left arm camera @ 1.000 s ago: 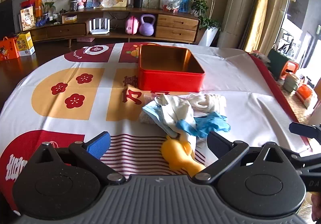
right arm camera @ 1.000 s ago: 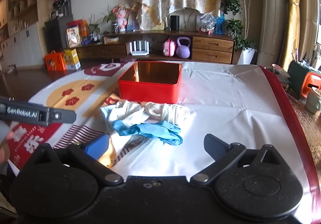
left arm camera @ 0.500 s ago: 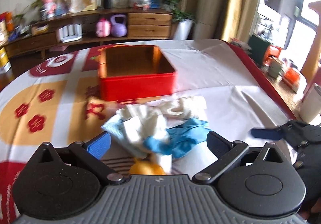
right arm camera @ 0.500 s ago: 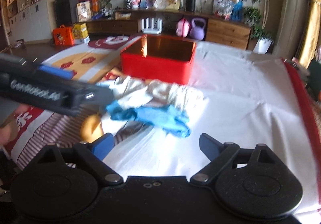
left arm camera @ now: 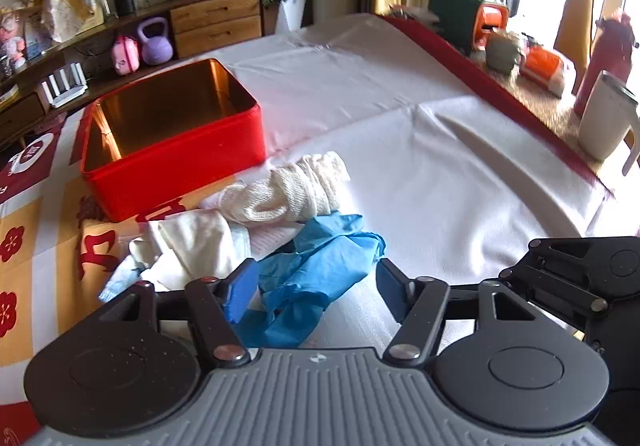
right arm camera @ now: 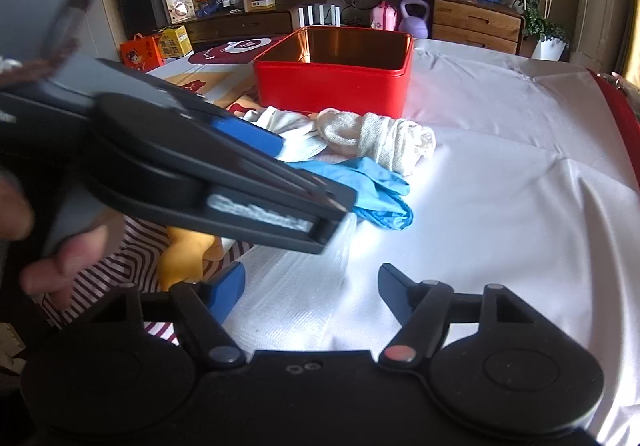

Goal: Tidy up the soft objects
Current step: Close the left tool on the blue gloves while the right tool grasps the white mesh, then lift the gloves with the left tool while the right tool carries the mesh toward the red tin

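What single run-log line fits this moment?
left gripper: closing around crumpled blue rubber glove | right gripper: closing, empty | red metal tin: empty

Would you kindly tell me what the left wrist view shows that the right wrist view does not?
Only the left wrist view shows the white handled mug beyond the table's red edge. Only the right wrist view shows the yellow soft toy and the hand holding the left gripper. Both show the open red metal tin, the cream knitted cloth roll and the crumpled blue rubber glove.

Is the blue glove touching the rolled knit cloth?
Touching. In the right wrist view the blue glove runs under the rolled knit cloth's near edge with no tablecloth between; the left wrist view agrees.
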The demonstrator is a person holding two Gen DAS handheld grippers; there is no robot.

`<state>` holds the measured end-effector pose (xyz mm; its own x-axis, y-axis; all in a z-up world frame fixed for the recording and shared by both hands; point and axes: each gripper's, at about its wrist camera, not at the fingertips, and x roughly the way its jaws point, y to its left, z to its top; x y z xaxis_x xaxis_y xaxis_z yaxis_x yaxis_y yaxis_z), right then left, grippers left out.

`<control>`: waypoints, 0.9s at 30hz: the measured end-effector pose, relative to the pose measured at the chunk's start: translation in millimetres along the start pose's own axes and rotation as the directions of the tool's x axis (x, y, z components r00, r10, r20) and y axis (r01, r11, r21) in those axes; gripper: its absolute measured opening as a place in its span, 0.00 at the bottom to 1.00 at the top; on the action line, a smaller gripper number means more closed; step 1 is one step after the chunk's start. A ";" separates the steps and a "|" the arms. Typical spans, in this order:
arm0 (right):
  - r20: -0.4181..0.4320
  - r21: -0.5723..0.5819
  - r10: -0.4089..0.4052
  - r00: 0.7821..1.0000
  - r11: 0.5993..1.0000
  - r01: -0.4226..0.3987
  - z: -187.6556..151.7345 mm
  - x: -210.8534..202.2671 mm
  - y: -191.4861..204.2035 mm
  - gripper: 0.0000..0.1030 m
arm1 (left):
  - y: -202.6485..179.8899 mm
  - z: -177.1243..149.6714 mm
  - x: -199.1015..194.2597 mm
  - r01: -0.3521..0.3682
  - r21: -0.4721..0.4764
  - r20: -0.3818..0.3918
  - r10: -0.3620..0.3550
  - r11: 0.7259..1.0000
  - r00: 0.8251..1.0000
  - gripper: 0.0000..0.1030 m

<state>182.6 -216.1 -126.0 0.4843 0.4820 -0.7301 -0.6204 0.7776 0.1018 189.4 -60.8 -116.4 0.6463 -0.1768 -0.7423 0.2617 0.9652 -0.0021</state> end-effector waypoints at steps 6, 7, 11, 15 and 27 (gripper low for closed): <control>-0.003 0.015 0.029 1.000 0.999 -0.029 -2.4 -0.7 2.0 0.48 | -3.0 3.5 18.0 -0.006 0.037 -0.034 0.007 0.999 0.999 0.43; -0.001 0.018 0.029 1.000 0.999 -0.029 -2.3 -1.3 1.3 0.43 | -4.0 3.6 20.3 -0.009 0.048 -0.039 0.011 0.999 0.999 0.41; 0.009 0.036 0.029 1.000 0.999 -0.029 -3.0 -4.7 -2.3 0.38 | 1.2 5.1 24.7 0.011 0.007 -0.059 -0.011 1.000 0.998 0.32; 0.018 0.044 0.020 1.000 0.999 -0.021 -4.5 -8.3 -4.3 0.29 | 7.5 7.9 22.3 0.008 -0.024 -0.055 -0.010 1.000 0.998 0.22; 0.074 0.092 -0.031 0.997 0.995 0.024 -7.9 -34.8 -13.7 0.08 | 21.9 15.2 1.7 -0.023 -0.086 0.003 0.024 0.996 1.000 0.10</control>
<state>169.3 -246.8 -107.3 0.5478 0.4861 -0.6809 -0.5488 0.8231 0.1462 207.1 -42.9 -107.6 0.6547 -0.1544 -0.7400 0.1838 0.9820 -0.0423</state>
